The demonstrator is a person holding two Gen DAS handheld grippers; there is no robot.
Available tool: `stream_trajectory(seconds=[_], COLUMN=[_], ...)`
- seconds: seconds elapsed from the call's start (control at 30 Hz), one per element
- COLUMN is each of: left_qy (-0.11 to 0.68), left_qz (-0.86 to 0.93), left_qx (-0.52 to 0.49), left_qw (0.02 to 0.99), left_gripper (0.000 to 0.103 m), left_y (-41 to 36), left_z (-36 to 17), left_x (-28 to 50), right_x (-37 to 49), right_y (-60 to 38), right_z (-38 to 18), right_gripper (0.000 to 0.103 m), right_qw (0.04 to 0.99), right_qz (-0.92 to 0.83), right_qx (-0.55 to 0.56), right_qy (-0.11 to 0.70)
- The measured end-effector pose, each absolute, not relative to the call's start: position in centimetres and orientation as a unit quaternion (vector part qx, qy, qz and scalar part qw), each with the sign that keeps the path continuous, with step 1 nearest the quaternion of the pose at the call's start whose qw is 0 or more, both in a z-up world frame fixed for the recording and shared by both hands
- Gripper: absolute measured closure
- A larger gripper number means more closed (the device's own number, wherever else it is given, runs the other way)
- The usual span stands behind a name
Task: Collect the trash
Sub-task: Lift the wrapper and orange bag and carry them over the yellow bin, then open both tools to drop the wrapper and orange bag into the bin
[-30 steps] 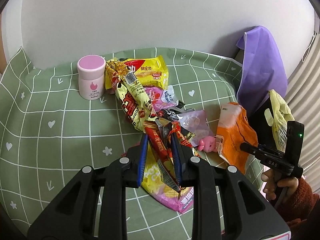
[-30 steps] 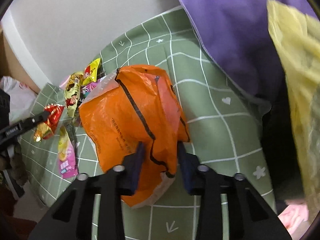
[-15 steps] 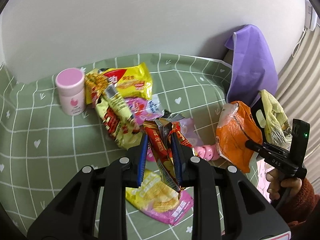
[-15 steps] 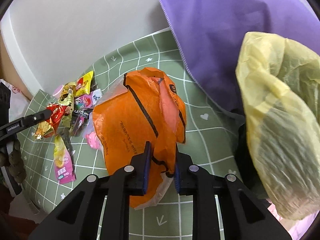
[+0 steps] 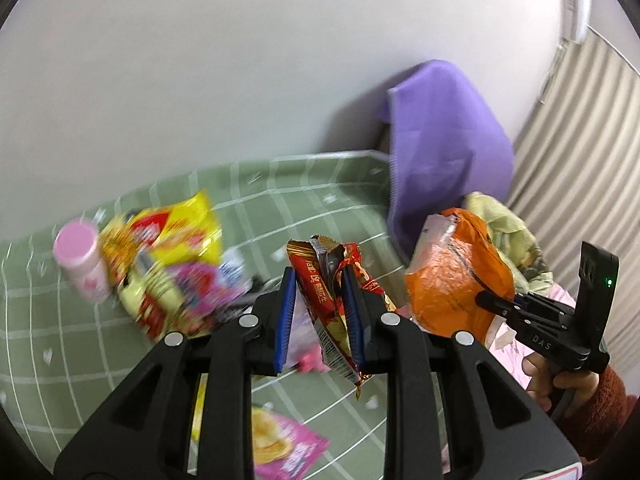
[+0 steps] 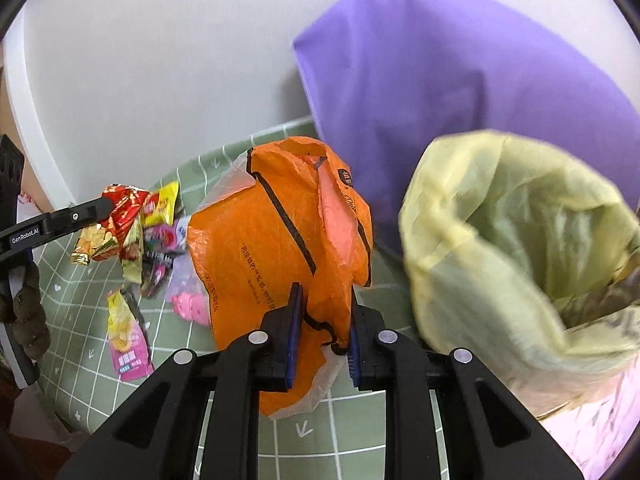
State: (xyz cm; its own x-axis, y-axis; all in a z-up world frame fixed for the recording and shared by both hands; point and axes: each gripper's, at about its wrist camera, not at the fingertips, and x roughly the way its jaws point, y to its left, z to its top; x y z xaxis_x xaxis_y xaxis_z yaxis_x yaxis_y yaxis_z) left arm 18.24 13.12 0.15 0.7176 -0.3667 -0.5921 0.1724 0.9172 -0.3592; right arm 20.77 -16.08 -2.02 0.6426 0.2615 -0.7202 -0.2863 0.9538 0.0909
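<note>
My left gripper is shut on a red snack wrapper and holds it in the air above the green checked tablecloth. In the right wrist view that wrapper hangs at the left. My right gripper is shut on an orange plastic bag and has it lifted off the cloth; the same orange bag hangs at the right in the left wrist view. A bin lined with a yellow bag stands open beside it. More wrappers lie heaped on the cloth.
A pink-lidded jar stands left of the heap. A pink and yellow packet and a small pink toy lie on the cloth. A purple cloth hangs behind the bin against the white wall. A hand in a red sleeve grips the right tool.
Both grippers have risen: the left has lifted the red wrapper clear of the heap, and the right has closed on the orange bag and raised it beside the bin.
</note>
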Motion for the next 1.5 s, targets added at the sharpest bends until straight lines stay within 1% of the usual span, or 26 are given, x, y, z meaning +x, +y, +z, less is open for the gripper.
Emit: stream_trajectory(seconds=[0.17,0.37,0.6,0.87,1.13,1.2,1.33,1.4,1.5], left_qy=[0.307,0.250,0.227,0.234,0.248,0.273,0.349,0.371,0.387], left_qz=[-0.192,-0.248,-0.302,-0.342,-0.372,-0.378,-0.355,-0.350,-0.350], left_qx=[-0.108,-0.071,-0.040,-0.040,-0.035,-0.035,-0.016,-0.001,0.013], left_qw=[0.926,0.933,0.925,0.909,0.894,0.884,0.867,0.860,0.853], left_gripper=[0.082,0.082,0.082,0.082,0.082,0.082,0.082,0.082,0.082], left_y=[9.4,4.1,-1.9,-7.2,-11.7,-12.7,-14.9,-15.8,-16.6], left_z=[4.2,9.6,11.8,11.7,11.4,10.3,6.0,4.0,2.6], left_x=[19.6,21.0,22.1,23.8,26.5,27.9,30.6,31.0,31.0], right_x=[20.3,19.8,18.7,18.3,22.3,23.8,26.1,26.2,25.9], right_y=[-17.8,-22.4,-28.1,-33.4,-34.6,-34.4,-34.1,-34.5,-35.1], right_z=[1.5,6.3,8.8,9.0,5.7,4.2,1.1,0.5,0.0], right_gripper=[0.083,0.083,0.083,0.083,0.083,0.083,0.083,0.083,0.083], right_qw=[0.926,0.950,0.961,0.960,0.941,0.931,0.912,0.909,0.907], right_qz=[0.126,0.067,0.011,-0.022,0.016,0.040,0.058,0.065,0.074], right_qx=[-0.015,0.001,0.011,0.020,0.011,0.008,-0.009,-0.005,0.010], right_qy=[0.357,0.304,0.276,0.280,0.337,0.362,0.406,0.413,0.415])
